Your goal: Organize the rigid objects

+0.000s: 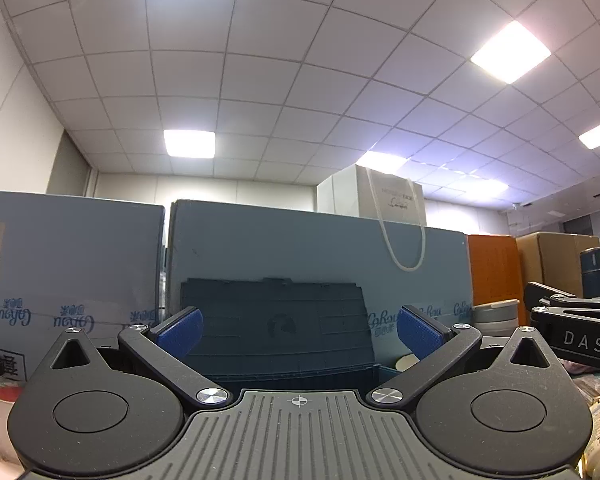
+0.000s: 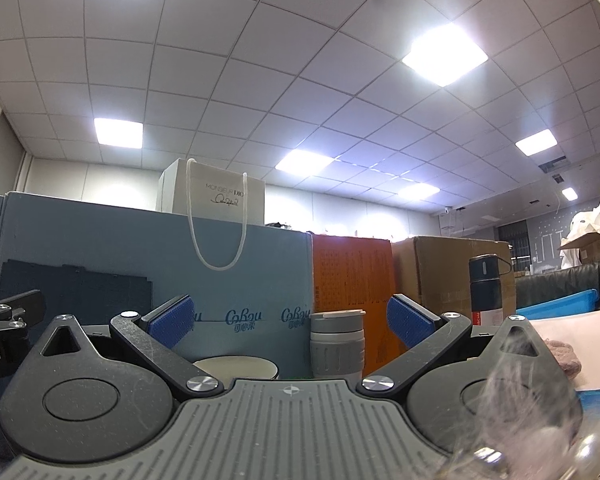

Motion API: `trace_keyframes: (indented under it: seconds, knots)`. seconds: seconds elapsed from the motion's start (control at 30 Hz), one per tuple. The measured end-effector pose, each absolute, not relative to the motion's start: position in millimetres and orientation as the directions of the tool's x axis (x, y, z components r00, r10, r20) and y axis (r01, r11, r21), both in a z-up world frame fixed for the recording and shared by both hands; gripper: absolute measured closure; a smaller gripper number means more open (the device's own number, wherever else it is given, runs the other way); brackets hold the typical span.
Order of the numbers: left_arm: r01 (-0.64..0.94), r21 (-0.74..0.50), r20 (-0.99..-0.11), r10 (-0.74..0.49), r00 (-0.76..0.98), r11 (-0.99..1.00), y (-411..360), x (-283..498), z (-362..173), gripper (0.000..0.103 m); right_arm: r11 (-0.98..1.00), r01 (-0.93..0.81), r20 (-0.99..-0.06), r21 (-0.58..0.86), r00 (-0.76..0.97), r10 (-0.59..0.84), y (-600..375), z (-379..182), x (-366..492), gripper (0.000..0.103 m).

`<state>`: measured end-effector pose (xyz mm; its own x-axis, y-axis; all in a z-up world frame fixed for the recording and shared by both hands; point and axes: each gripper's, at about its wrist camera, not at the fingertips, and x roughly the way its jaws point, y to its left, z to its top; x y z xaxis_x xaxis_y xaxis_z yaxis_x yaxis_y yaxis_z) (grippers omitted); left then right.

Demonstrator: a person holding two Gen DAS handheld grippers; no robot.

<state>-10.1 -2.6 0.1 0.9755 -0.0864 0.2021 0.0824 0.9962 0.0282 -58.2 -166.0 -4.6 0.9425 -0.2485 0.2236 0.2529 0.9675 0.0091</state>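
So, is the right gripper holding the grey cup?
No, the right gripper has its jaws spread wide and empty, with the grey cup standing beyond them.

A blurred wispy smear [image 2: 540, 420] veils the right view's lower corner.

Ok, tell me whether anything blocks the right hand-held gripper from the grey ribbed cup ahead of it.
Nothing visible does. The right hand-held gripper is open, and the grey ribbed cup with a white lid stands straight ahead between its blue pads. A cream round bowl sits left of the cup, off that line.
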Motion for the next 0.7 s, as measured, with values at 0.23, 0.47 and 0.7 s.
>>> trace_keyframes:
  seconds: [0.23, 0.47, 0.7]
  knots:
    - [0.080, 0.016, 0.211, -0.081, 0.974, 0.997, -0.6, -12.3, -1.0, 0.000, 0.964, 0.265, 0.223, 0.019, 0.939, -0.262, -168.2, -3.5, -57.6, 0.000]
    - [0.078, 0.018, 0.209, -0.080, 0.975, 0.997, -1.1, -13.2, -1.5, 0.000, 0.964, 0.266, 0.221, 0.022, 0.939, -0.264, -169.6, -2.7, -55.9, 0.000]
    - [0.061, 0.017, 0.192, -0.063, 0.979, 0.998, -1.2, -10.4, -0.6, 0.000, 0.964, 0.265, 0.213, 0.022, 0.941, -0.263, -169.8, -1.7, -53.1, 0.000]
